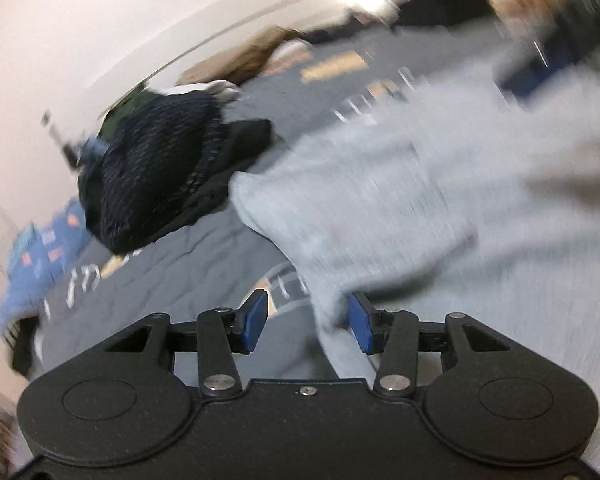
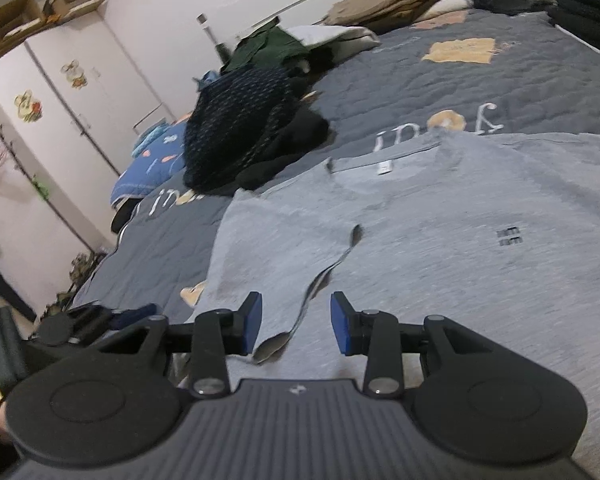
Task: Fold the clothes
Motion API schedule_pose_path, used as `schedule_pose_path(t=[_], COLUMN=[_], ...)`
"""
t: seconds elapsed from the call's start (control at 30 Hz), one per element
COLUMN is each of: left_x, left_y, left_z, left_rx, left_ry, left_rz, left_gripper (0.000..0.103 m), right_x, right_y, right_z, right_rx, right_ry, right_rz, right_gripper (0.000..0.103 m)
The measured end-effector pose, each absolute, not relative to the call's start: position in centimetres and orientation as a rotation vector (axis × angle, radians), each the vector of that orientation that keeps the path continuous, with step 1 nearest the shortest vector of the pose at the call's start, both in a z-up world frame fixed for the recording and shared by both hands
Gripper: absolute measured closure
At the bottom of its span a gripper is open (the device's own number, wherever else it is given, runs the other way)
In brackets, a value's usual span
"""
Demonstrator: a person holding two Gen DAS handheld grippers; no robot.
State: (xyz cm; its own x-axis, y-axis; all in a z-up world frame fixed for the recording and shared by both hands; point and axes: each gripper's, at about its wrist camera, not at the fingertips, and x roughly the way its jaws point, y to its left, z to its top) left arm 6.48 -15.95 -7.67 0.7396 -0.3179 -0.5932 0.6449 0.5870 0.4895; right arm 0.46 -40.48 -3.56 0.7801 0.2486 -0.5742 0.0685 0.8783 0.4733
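Grey jersey shirt (image 2: 440,216) lies flat on the quilt (image 2: 420,92), ahead of both grippers. Left gripper (image 1: 307,320) and right gripper (image 2: 296,320) spread, empty. Soft, light, floppy; I'd pinch the sleeve edge (image 2: 320,276).

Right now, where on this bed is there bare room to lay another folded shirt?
Free: quilt between the grey shirt and the brown bundle. Crowded: the dark pile to the left, and the black stack at far right.
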Motion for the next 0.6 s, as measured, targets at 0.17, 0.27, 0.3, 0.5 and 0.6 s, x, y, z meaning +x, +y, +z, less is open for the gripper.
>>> schedule_pose_path(t=[0.17,0.27,0.3,0.5,0.6], left_x=[6.6,7.9,8.3,8.3,7.1], left_y=[-17.6,-16.5,-15.8,-13.1,-13.4], left_z=[-9.8,-10.0,-9.9,-10.6,-10.1], left_rx=[0.854,0.868,0.873,1.001,1.007], left_ry=[0.408,0.392,0.383,0.371,0.328], left_rz=[-0.528,-0.478,-0.46,-0.527,-0.553], left_gripper=[0.058,0.059,0.059,0.058,0.058], right_x=[0.5,0.5,0.5,0.9,0.9], right_y=[-39.6,-39.6,-39.7,-40.5,-40.6], right_z=[-3.3,-3.3,-3.3,-3.9,-3.8], right_rx=[0.481,0.483,0.484,0.502,0.504], right_ry=[0.676,0.677,0.678,0.692,0.688], right_rz=[0.123,0.122,0.119,0.097,0.099], right_gripper=[0.067,0.067,0.067,0.067,0.067])
